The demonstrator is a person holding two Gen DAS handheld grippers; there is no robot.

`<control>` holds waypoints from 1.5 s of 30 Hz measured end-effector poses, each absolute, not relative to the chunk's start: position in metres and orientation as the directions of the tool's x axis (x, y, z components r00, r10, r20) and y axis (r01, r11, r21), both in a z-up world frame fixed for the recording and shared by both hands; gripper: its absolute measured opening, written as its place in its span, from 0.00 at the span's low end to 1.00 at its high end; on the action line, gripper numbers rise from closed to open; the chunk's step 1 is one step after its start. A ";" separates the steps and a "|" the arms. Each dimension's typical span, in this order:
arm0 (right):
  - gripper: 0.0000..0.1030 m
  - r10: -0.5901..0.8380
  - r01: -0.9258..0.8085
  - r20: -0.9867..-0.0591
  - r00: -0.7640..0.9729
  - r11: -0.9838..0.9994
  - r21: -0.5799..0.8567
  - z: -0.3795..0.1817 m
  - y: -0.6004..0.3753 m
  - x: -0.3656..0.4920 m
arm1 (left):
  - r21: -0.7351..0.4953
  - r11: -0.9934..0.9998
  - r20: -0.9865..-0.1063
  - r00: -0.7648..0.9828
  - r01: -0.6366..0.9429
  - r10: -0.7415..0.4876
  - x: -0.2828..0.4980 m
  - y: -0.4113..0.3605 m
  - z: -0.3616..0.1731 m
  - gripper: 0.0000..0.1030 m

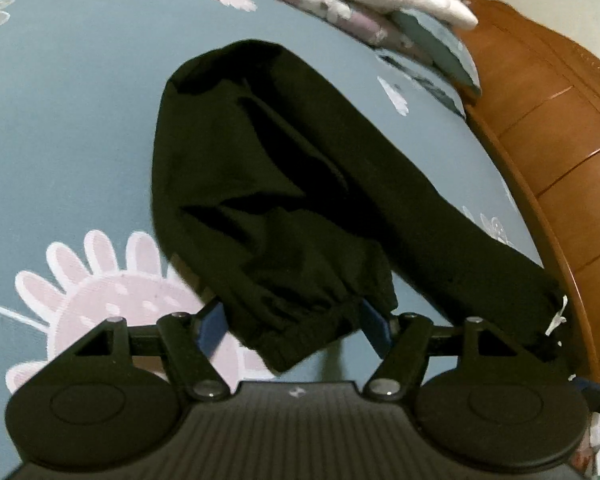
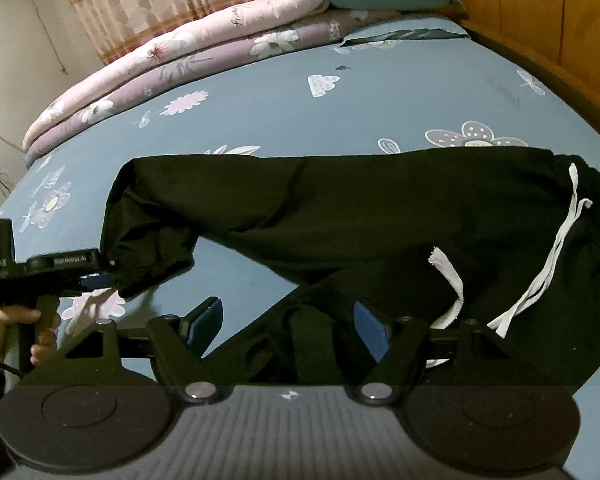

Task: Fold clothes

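Both grippers, left [image 1: 292,322] and right [image 2: 286,326], fingers wide around black trousers [image 2: 340,216] (bed [image 2: 280,96] beneath).

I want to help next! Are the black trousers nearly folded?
Not yet. The black trousers are spread out on the bed and the legs have been brought partway over, but no neat fold is done. The left gripper has a leg cuff between its fingers; the right gripper is at the waist end. The proper folding is left.

Black trousers [image 2: 340,216] across blue floral sheet [image 2: 284,96], white drawstring [image 2: 540,276] at right
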State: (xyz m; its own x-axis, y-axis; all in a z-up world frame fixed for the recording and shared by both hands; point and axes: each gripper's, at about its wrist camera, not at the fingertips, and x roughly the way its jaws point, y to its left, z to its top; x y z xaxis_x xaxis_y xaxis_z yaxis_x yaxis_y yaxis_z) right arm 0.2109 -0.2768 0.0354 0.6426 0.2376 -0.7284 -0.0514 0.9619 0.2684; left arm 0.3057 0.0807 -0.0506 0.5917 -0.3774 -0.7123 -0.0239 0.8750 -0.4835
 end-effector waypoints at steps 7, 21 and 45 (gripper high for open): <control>0.74 0.246 -0.061 -0.725 0.643 0.960 0.272 0.034 -0.275 0.213 | -0.435 0.895 -0.725 0.627 -0.098 -0.284 0.310 0.089 -0.045 0.11; 0.74 0.202 -0.024 -0.730 0.653 0.969 0.246 0.038 -0.256 0.209 | -0.167 0.975 -0.693 0.721 -0.143 -0.013 0.332 0.174 0.001 0.07; 0.78 0.154 -0.017 -0.743 0.651 0.982 0.189 0.048 -0.218 0.213 | -0.341 0.938 -0.760 0.604 -0.056 -0.240 0.318 0.173 -0.058 0.52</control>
